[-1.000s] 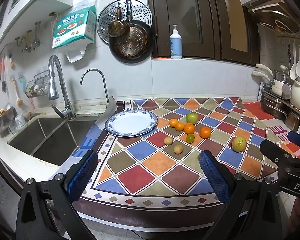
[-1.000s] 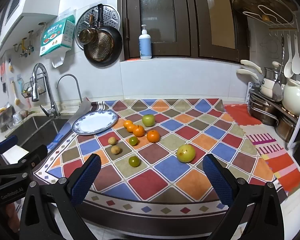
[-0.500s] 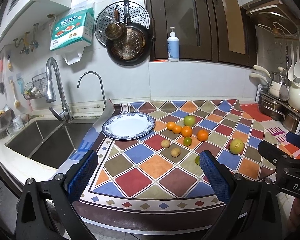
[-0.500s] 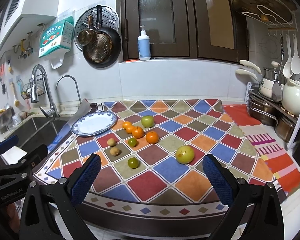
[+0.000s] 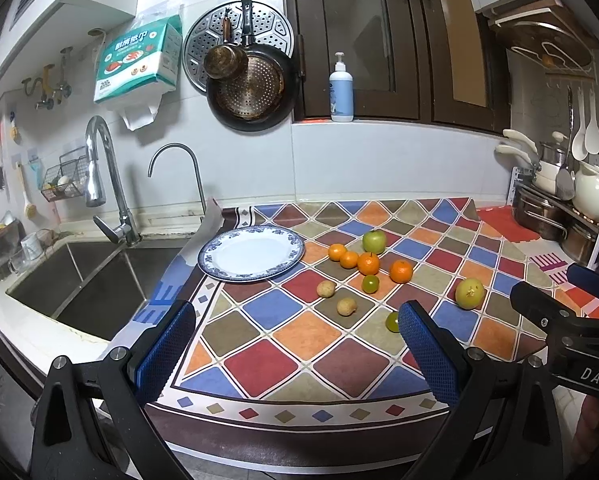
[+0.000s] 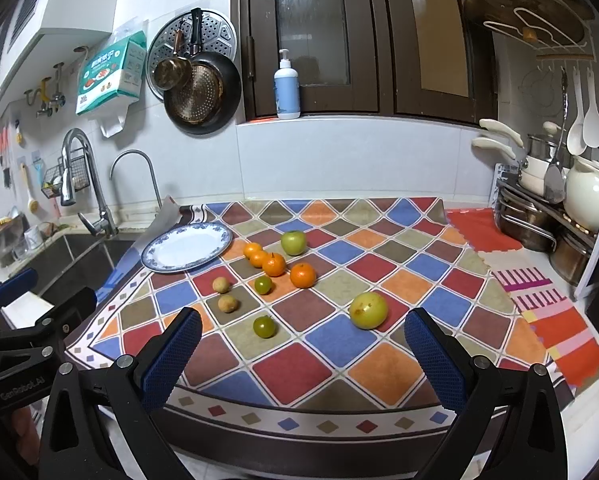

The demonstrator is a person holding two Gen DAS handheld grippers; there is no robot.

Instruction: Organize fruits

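Left wrist view: my left gripper (image 5: 295, 344) hangs above the near edge of the counter, jaws wide apart, nothing between the blue pads (image 5: 163, 350). Through the gap I see the diamond-patterned cloth (image 5: 259, 364). The blue-rimmed plate (image 5: 251, 254) sits bare at the cloth's far left corner, beside the sink (image 5: 79, 276).

Fruit is scattered to the right of the plate, all on the cloth: a green apple (image 5: 374, 241) farthest back, four oranges (image 5: 368, 263) in a loose row just in front of it, two small tan fruits (image 5: 326, 289) nearer me, and two small green ones (image 5: 370, 283).

Right wrist view: my right gripper (image 6: 303, 356) also hangs over the near edge, jaws apart and empty. A large yellow-green fruit (image 6: 368, 309) lies alone, well apart from the cluster, just beyond my right pad.
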